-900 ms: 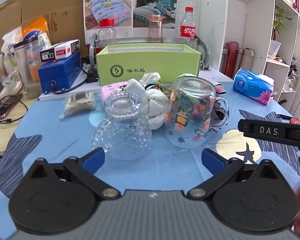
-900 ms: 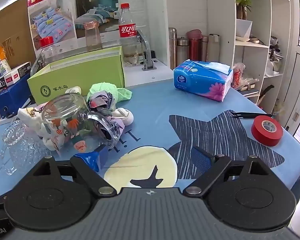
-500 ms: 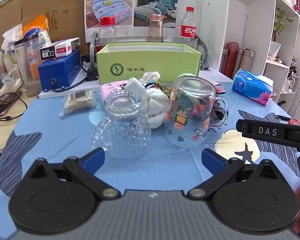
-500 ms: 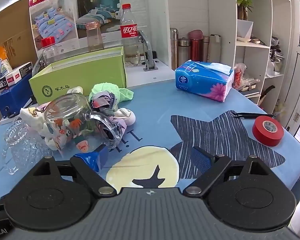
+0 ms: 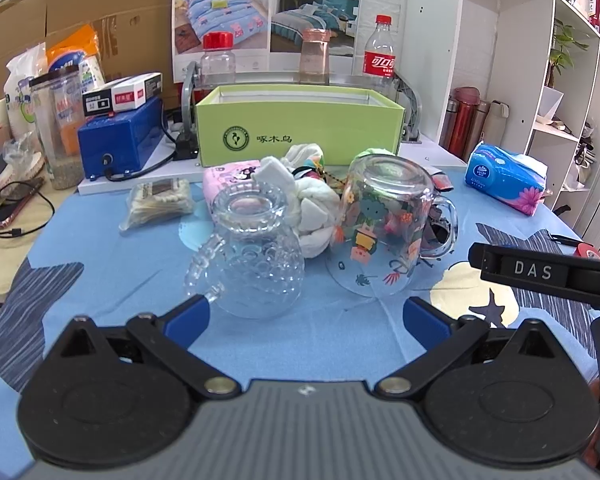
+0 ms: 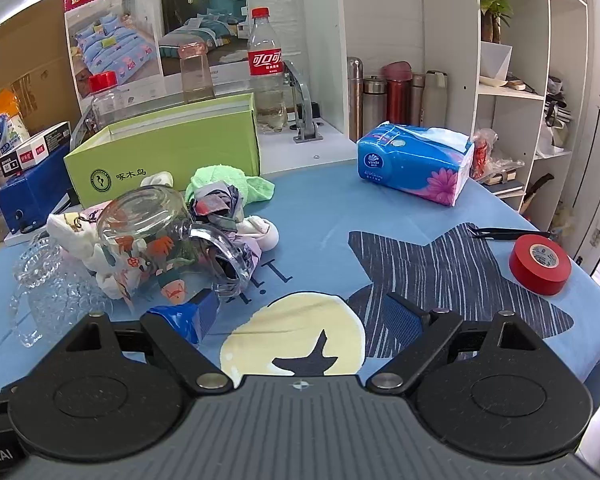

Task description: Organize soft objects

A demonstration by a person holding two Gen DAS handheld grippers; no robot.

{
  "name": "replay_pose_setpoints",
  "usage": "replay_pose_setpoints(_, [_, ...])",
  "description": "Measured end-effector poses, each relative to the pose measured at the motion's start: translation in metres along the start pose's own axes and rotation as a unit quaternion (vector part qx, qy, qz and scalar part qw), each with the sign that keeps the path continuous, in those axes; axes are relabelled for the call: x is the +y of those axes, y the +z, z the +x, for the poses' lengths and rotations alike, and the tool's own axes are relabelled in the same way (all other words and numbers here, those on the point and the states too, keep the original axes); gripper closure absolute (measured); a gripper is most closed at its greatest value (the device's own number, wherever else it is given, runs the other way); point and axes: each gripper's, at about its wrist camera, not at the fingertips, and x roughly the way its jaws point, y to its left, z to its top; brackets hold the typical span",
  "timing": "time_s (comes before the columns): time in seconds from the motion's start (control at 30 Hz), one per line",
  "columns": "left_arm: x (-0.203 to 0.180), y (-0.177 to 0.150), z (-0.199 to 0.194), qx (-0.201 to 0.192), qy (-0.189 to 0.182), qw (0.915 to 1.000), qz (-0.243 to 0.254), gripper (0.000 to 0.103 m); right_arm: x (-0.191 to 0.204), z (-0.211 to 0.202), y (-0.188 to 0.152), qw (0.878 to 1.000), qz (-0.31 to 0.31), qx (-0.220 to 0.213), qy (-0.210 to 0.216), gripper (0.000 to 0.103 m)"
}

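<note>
A heap of soft things lies mid-table: white socks [image 5: 314, 204], a pink pack [image 5: 228, 178], a green cloth [image 6: 228, 182] and a patterned rag [image 6: 220, 204]. In front of it stand two upturned glasses, a bumpy clear mug [image 5: 252, 264] and a printed mug [image 5: 384, 228]. Behind the heap sits an open lime-green box [image 5: 300, 130]. My left gripper [image 5: 306, 314] hovers open just short of the two glasses, nothing between its blue fingers. My right gripper [image 6: 296, 316] is open over the blue tablecloth, its left fingertip [image 6: 180, 316] close by the printed mug [image 6: 156, 240].
A blue tissue pack [image 6: 416, 168] lies at the back right. A red tape roll [image 6: 540, 264] and black tweezers [image 6: 512, 234] rest near the right edge. A bag of swabs [image 5: 160, 204], a blue device [image 5: 120, 140] and bottles [image 5: 380, 60] line the back.
Both views have shifted only slightly; the glasses and the soft heap stay where they were, and both grippers remain open.
</note>
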Motion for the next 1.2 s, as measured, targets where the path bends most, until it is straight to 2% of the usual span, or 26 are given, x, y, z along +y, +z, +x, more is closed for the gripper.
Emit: replay_pose_setpoints(1.2, [0.0022, -0.0031, 0.0076, 0.015, -0.006, 0.9999, -0.004, 0.000, 0.0062, 0.0039, -0.0035, 1.000, -0.010, 0.008, 0.004, 0.026])
